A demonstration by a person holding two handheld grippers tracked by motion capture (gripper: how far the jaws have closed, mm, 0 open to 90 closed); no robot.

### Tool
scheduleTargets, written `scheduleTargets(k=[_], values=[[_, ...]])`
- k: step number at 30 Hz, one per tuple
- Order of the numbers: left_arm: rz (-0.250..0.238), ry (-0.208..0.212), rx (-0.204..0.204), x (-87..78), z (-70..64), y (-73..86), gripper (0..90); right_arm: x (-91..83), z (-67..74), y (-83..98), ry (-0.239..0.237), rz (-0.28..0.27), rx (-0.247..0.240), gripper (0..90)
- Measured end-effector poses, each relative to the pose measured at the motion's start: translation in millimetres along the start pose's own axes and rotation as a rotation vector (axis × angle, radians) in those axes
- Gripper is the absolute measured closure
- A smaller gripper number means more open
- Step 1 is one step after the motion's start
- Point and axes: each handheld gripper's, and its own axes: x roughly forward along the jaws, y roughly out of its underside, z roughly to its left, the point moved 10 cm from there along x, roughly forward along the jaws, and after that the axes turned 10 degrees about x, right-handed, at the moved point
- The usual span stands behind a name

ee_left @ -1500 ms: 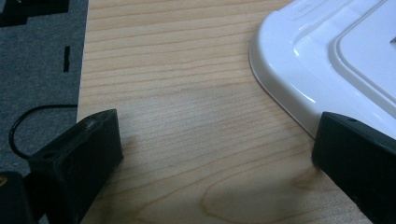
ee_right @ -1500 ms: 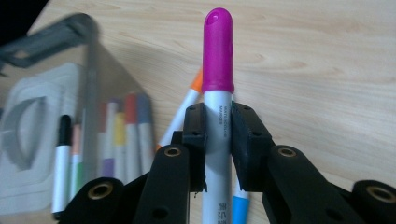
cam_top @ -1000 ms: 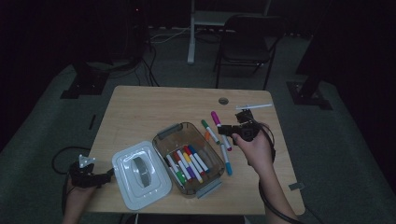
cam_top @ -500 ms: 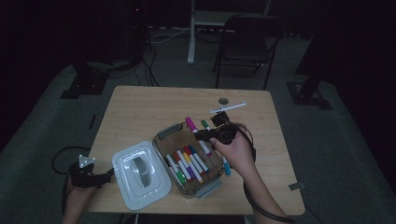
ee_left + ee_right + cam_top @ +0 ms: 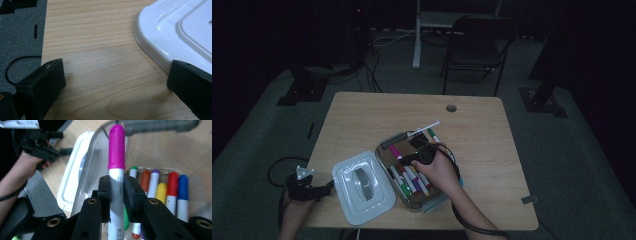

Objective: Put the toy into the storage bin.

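Observation:
My right gripper (image 5: pixel 408 157) hangs over the clear marker box (image 5: pixel 384 145) at the table's middle, shut on a white marker with a magenta cap (image 5: pixel 395 150). In the right gripper view the pads (image 5: pixel 105 191) clamp the marker's barrel and its cap (image 5: pixel 116 147) points away over the box. Several coloured markers (image 5: pixel 172 187) lie in the box below. My left gripper (image 5: pixel 314 189) rests at the table's left front edge beside the white lid (image 5: pixel 362 187). Its jaws stand wide apart over bare wood (image 5: pixel 100 75), with the lid (image 5: pixel 175 32) at their right.
A green-capped marker (image 5: pixel 432 134) lies on the table just behind the box. A round cable hole (image 5: pixel 451 108) sits near the far edge. A chair (image 5: pixel 477 45) and stands are on the floor beyond the table.
My right gripper has carried the magenta marker left and down, from the table's right part to above the box. The left hand has kept still.

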Motion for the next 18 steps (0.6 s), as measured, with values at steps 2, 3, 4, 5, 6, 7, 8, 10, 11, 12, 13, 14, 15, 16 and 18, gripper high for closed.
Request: scheduleTargets(k=[2, 3, 4, 5, 6, 7, 8, 10, 11, 12, 13, 14, 15, 16, 18], values=[[0.001, 0.000, 0.001, 0.0, 0.1, 0.1, 2.2, 9.7, -0.8, 2.3, 0.006, 0.021, 0.002, 76.9], [0.000, 0.000, 0.001, 0.0, 0.1, 0.0, 2.2, 16.8, -1.9, 4.5, 0.013, 0.041, 0.003, 76.9], [0.001, 0.000, 0.001, -0.1, 0.1, 0.1, 2.2, 22.5, -2.3, 6.2, 0.015, 0.056, 0.007, 76.9], [0.001, 0.000, 0.002, 0.0, 0.1, 0.1, 2.2, 28.1, -2.8, 8.1, 0.019, 0.072, 0.008, 76.9], [0.001, 0.000, 0.001, -0.1, 0.1, 0.1, 2.2, 33.0, -2.9, 9.8, 0.020, 0.086, 0.008, 76.9], [0.001, 0.000, 0.001, -0.1, 0.1, 0.1, 2.2, 37.8, -2.3, 11.7, 0.020, 0.100, 0.010, 76.9], [0.000, -0.001, 0.003, 0.0, 0.3, 0.0, 2.2, 42.0, -2.1, 13.3, 0.021, 0.115, 0.009, 76.9], [0.000, 0.000, 0.000, 0.0, 0.0, 0.0, 2.2, 49.6, -2.4, 16.0, 0.027, 0.137, 0.008, 76.9], [0.000, 0.000, -0.001, 0.0, -0.1, 0.0, 2.1, 53.1, -2.9, 16.8, 0.032, 0.144, 0.011, 76.9], [0.000, 0.000, -0.001, 0.0, -0.1, 0.0, 2.2, 56.8, -4.2, 17.8, 0.041, 0.153, 0.009, 76.9], [0.000, 0.000, -0.001, 0.0, -0.1, 0.0, 2.2, 60.5, -5.0, 19.0, 0.044, 0.164, 0.010, 76.9], [0.000, 0.000, -0.001, 0.0, -0.1, 0.0, 2.1, 64.0, -6.1, 20.5, 0.054, 0.175, 0.013, 76.9], [0.000, 0.001, -0.001, 0.0, -0.1, 0.0, 2.2, 67.4, -7.7, 22.0, 0.068, 0.186, 0.011, 76.9], [0.000, 0.001, -0.002, 0.0, -0.2, 0.0, 2.2, 70.7, -8.9, 23.6, 0.074, 0.197, 0.012, 76.9], [0.000, 0.001, -0.001, 0.0, -0.1, 0.1, 2.2, 73.7, -10.1, 25.3, 0.080, 0.208, 0.009, 76.9]])
